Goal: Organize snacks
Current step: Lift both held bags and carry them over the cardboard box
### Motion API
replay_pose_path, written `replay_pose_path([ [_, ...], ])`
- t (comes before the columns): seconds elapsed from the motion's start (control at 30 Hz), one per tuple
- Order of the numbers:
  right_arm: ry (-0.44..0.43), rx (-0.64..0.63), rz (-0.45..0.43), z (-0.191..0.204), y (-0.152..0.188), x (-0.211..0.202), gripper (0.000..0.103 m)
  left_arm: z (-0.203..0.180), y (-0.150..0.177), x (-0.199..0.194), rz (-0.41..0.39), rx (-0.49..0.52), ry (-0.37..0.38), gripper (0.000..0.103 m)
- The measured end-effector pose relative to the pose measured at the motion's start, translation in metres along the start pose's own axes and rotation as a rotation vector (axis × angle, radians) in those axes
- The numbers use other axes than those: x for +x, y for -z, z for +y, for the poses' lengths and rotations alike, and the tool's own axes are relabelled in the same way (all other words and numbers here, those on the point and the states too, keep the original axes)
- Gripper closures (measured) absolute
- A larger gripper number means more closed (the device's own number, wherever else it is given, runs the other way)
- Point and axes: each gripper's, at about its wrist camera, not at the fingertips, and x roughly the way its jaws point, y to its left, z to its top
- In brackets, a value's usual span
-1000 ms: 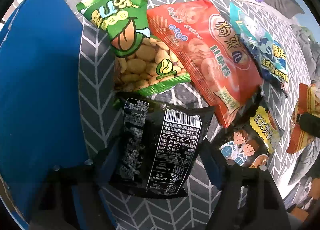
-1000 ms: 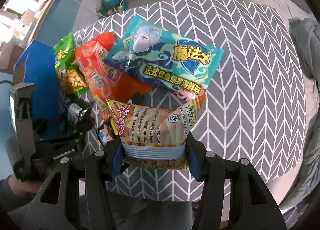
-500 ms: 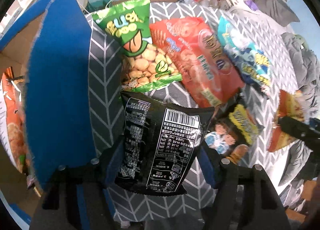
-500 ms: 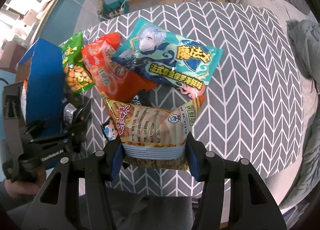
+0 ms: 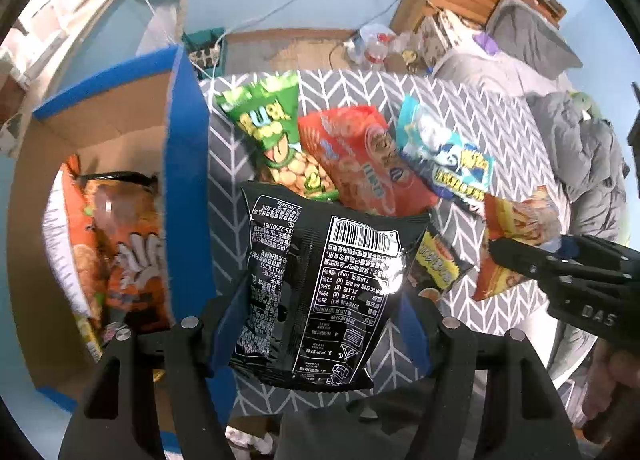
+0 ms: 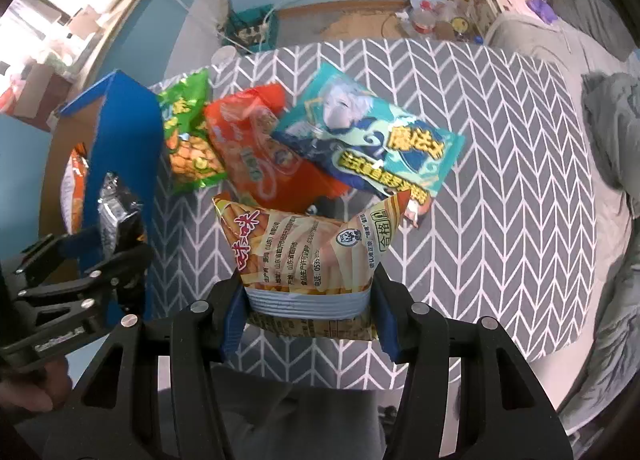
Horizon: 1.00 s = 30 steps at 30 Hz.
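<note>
**Both grippers loaded, box at your left**

Your left hand-held gripper point(image 5: 316, 324) is clamped on the black snack bag point(image 5: 320, 284), its blue pads pressing the bag's lower sides; the barcode side faces the camera and the bag hangs clear of the counter point(image 5: 500, 132). The jaws have just closed a little further on the bag. Your right hand-held gripper point(image 6: 308, 312) grips the yellow-orange snack bag point(image 6: 312, 256) by its crimped bottom edge, jaws set narrow, the bag standing up between the pads.

On the chevron-patterned counter below, the green peanut bag point(image 5: 276, 140) lies nearest the box, the red bag point(image 5: 360, 164) just beside it and overlapping it, and the teal bag with a cartoon figure point(image 5: 448, 156) rests partly on the red one. A small dark packet with yellow print point(image 5: 436, 260) lies near the front edge, partly hidden behind the black bag.

The blue-edged cardboard box point(image 5: 188, 180) stands against the counter's left side, open at the top, with orange snack bags point(image 5: 120, 244) already inside.
</note>
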Motion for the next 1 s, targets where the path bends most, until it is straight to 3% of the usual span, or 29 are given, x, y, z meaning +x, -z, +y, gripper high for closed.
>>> replay_pose_path([
  [0.47,-0.043,-0.084,-0.034,0.043,-0.019,-0.022,0.050,0.047,0.000,-0.059,-0.083,-0.137,0.015,0.033],
  [1.0,-0.101,-0.228,-0.016,0.114,-0.031,-0.011,0.050,0.148,0.023,-0.075,-0.117,-0.361,-0.078,0.033],
])
